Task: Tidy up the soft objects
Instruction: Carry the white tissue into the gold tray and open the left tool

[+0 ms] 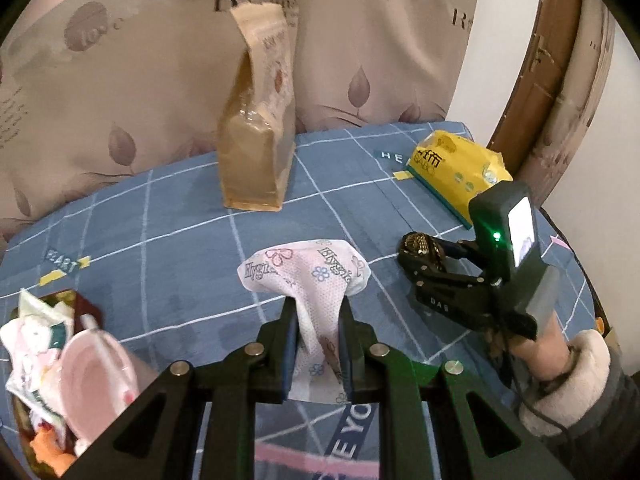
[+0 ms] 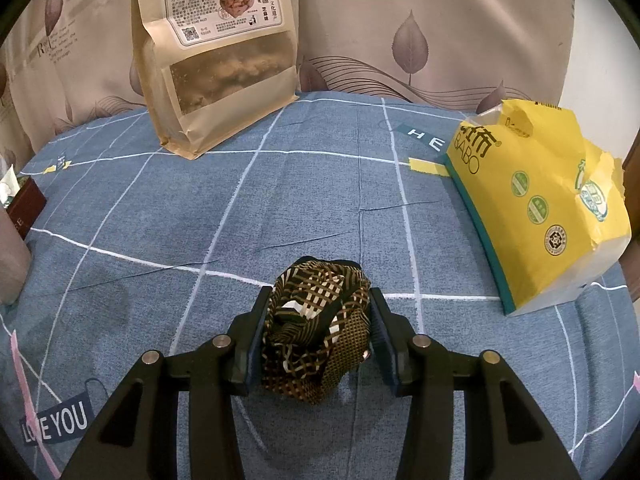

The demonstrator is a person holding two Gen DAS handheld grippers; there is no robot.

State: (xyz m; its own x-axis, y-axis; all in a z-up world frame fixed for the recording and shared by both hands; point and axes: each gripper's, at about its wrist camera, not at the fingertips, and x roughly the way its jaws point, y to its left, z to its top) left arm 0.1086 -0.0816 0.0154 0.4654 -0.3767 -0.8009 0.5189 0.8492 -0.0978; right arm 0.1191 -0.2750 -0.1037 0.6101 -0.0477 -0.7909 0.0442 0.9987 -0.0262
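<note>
Left gripper (image 1: 318,312) pinches a white printed wipe packet (image 1: 308,272), its pads pressed nearly together on the packet's crumpled lower part while the upper part fans out free above the blue checked bedsheet (image 1: 160,220). Right gripper (image 2: 318,328) is clamped on a bundled brown-and-black patterned cloth (image 2: 316,328), the pads squeezing both sides of the bundle, which sits on or just above the sheet; contact underneath cannot be told.

Down at the left edge of the left wrist view stands a dark red box (image 1: 86,306) already crowded with soft packets and a pink round item (image 1: 98,376). That box looks like the collecting place, so the step in hand is probably carrying the wipe packet over to it. To do it well, the packet should stay pinched firmly, since the thin wrapper could slip, and should be brought above a free spot in the box before the pads part. The fanned end should go in first so it does not catch on the pink item.

Farther back a tall kraft paper pouch (image 1: 256,120) stands upright, and a yellow tissue pack (image 1: 456,168) lies well to the right, near the person's sleeve (image 1: 576,380). Leaf-patterned pillows (image 1: 120,80) close the scene behind.
</note>
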